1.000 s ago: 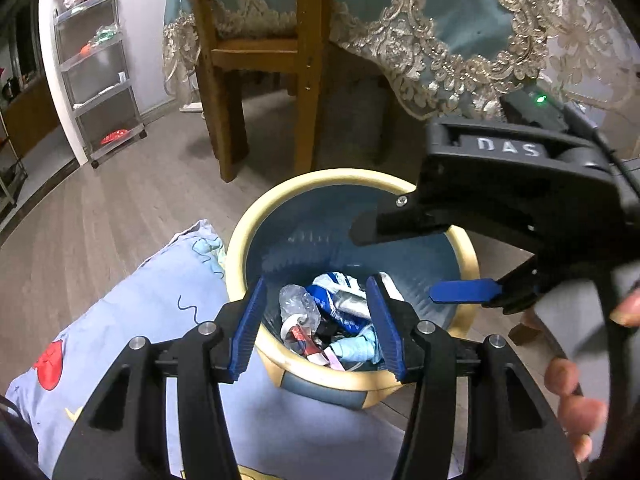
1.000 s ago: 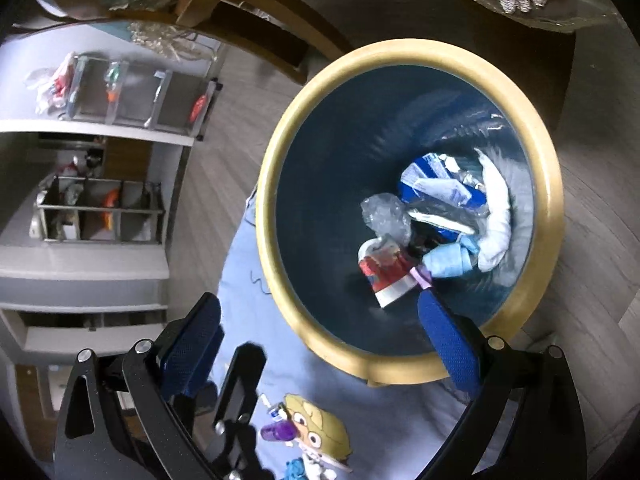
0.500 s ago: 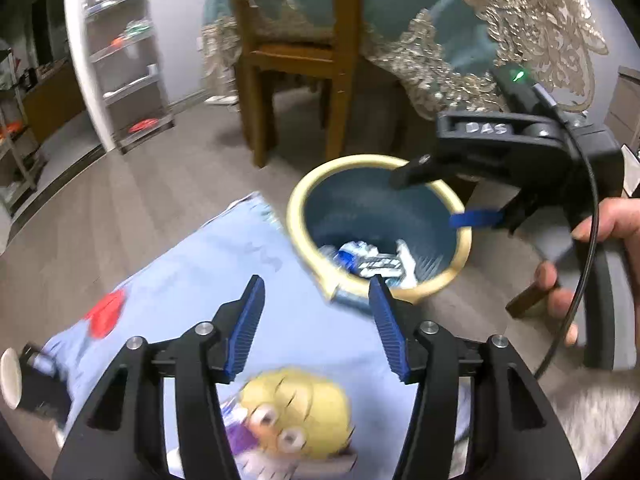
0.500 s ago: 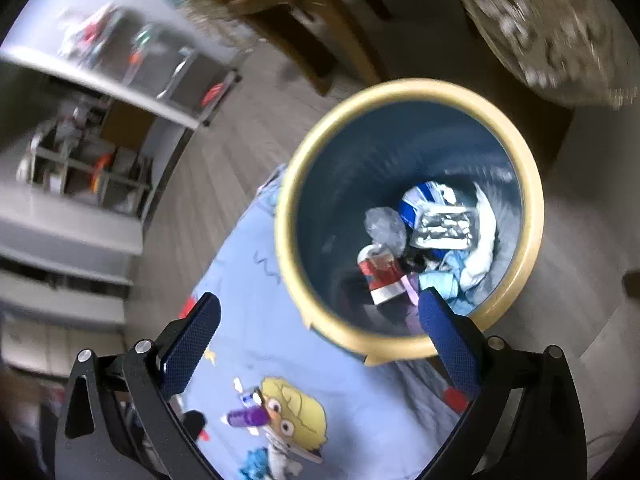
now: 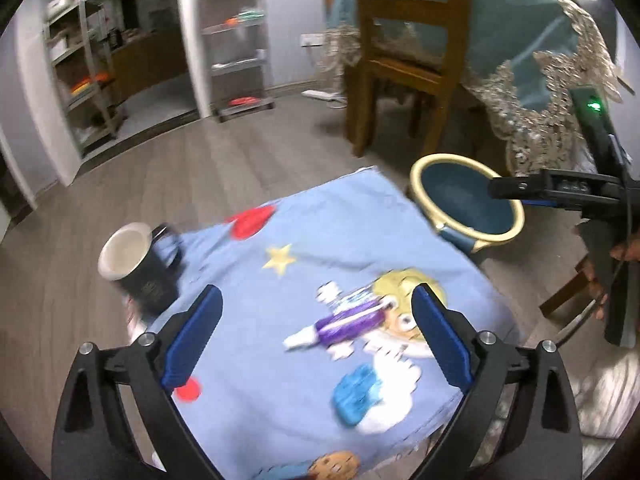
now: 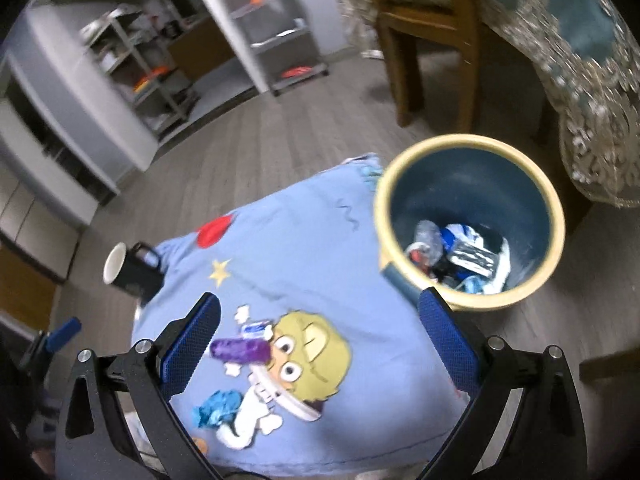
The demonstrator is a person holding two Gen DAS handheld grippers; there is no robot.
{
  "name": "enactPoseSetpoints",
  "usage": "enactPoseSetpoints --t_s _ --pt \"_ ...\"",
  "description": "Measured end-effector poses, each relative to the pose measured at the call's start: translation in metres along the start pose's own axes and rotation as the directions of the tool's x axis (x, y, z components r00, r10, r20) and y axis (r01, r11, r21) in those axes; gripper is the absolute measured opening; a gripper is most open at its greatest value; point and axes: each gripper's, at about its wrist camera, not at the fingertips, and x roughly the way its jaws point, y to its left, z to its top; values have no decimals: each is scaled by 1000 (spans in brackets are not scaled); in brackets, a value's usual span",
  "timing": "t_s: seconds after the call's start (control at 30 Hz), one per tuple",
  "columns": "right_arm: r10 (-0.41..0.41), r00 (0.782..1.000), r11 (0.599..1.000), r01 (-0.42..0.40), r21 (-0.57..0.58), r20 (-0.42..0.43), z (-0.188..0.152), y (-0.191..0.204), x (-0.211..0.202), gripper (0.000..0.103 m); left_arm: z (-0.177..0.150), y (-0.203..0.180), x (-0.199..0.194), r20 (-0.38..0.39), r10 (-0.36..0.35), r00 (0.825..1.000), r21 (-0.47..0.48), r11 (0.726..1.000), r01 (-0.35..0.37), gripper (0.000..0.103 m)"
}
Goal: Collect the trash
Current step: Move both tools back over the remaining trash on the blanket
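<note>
A light-blue cartoon cloth [image 5: 320,276] covers most of the floor in the foreground, with a wooden chair [image 5: 408,52] and a lace-edged tablecloth [image 5: 560,80] at the far right. To the right of the cloth stands the bin [image 6: 556,216], yellow-rimmed and dark blue inside, touching the cloth's edge; wrappers and other trash [image 6: 460,256] lie in its bottom. A black mug [image 5: 138,268] sits at the cloth's left edge. On the cloth, near its middle, lie a purple wrapper [image 5: 344,324] and, nearer, a crumpled blue scrap [image 5: 356,396]. The left gripper [image 5: 316,336] has just been opening; its jaws stand wide with nothing between them. The right gripper [image 6: 320,344] also hangs wide open and empty above the cloth.
</note>
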Motion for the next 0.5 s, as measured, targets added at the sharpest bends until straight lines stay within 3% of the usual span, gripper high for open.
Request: enactPoseSetpoints --t_s 0.23,0.37,0.5 --pt "-18 996 988 4 -156 -86 -33 52 25 98 -34 37 -4 -22 42 999 -60 997 -43 94" --pt "-35 990 984 10 -180 -138 -42 65 45 98 -50 40 11 -68 19 998 -97 995 -25 94" --pt "-53 987 987 29 -156 -153 -42 63 56 98 -67 22 38 -140 -35 989 -72 997 26 93"
